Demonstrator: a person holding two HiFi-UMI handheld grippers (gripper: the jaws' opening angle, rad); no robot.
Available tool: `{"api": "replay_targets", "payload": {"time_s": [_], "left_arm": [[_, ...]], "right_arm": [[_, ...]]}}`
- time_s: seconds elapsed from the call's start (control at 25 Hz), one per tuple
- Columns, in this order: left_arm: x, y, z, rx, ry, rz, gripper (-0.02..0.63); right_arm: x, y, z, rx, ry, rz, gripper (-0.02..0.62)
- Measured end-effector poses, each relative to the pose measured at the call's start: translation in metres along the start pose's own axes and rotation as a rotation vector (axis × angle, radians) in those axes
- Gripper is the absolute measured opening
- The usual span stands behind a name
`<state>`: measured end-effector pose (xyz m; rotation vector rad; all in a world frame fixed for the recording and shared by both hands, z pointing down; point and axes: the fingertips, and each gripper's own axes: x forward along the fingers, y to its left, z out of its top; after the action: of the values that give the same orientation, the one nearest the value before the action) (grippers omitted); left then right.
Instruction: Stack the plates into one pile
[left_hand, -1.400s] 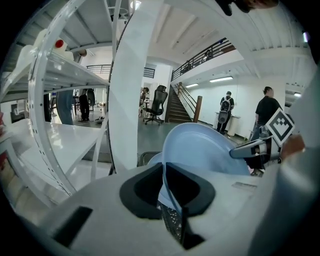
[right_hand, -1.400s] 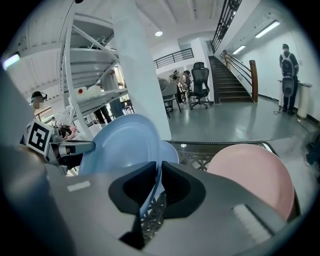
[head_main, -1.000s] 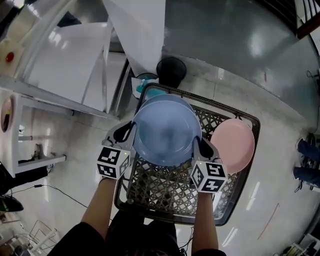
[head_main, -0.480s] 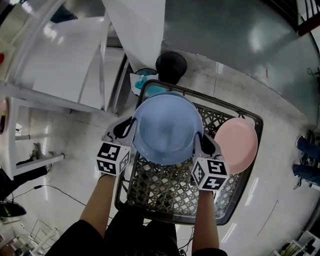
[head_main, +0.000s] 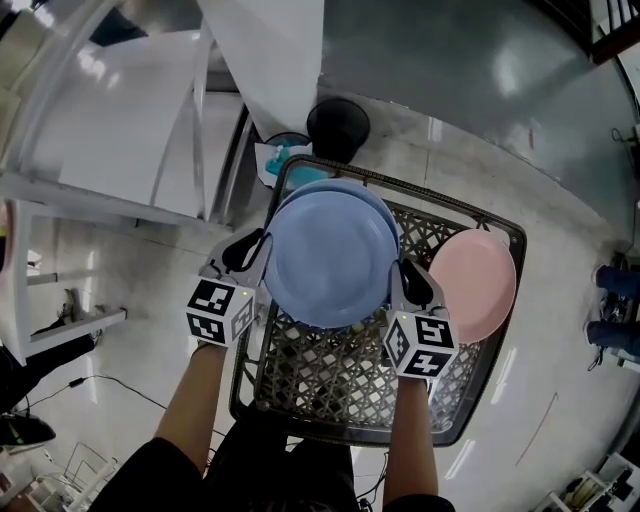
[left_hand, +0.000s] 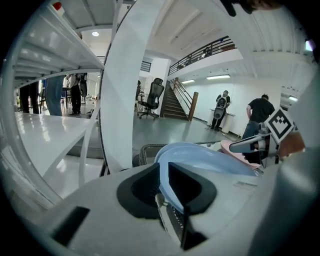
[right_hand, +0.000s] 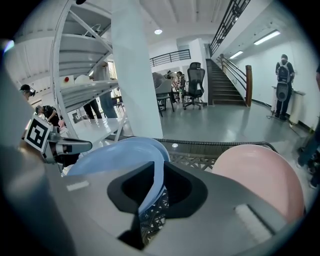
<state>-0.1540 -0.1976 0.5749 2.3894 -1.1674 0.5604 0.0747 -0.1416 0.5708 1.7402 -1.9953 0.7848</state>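
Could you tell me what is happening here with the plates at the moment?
A person holds the left gripper and the right gripper at opposite rims of a blue plate. It appears to rest on a second blue plate in the woven basket. Both sets of jaws have just been opening, with the rim between them. A pink plate sits apart at the basket's right side, not yet stacked.

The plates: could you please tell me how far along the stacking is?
Done: the top blue plate rests on the lower blue plate in the basket. In hand: the left gripper and right gripper have just been opening, its rim between their jaws. To do: the pink plate beside it.
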Motion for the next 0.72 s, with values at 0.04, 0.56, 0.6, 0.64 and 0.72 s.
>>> {"api": "replay_targets", "payload": {"time_s": [0.04,0.56,0.6,0.64,0.72], "left_arm": [[-0.001,-0.001,0.001,0.012,0.0,-0.002,0.048],[-0.027,-0.018,0.001,0.032,-0.022,-0.027,-0.012],[-0.031,-0.019,0.003,0.035,-0.031,-0.031,-0.009],[-0.036,-0.021,0.005,0.038,-0.04,-0.036,-0.008],[-0.046,-0.024,0.01,0.039,-0.055,-0.048,-0.006]], "right_arm": [[-0.002,-0.001,0.0,0.006,-0.001,-0.004,0.071],[-0.036,0.01,0.002,0.016,-0.032,-0.027,0.011],[-0.041,0.013,0.003,0.015,-0.038,-0.03,0.011],[-0.045,0.015,0.005,0.016,-0.045,-0.033,0.011],[-0.055,0.02,0.008,0.018,-0.059,-0.04,0.011]]}}
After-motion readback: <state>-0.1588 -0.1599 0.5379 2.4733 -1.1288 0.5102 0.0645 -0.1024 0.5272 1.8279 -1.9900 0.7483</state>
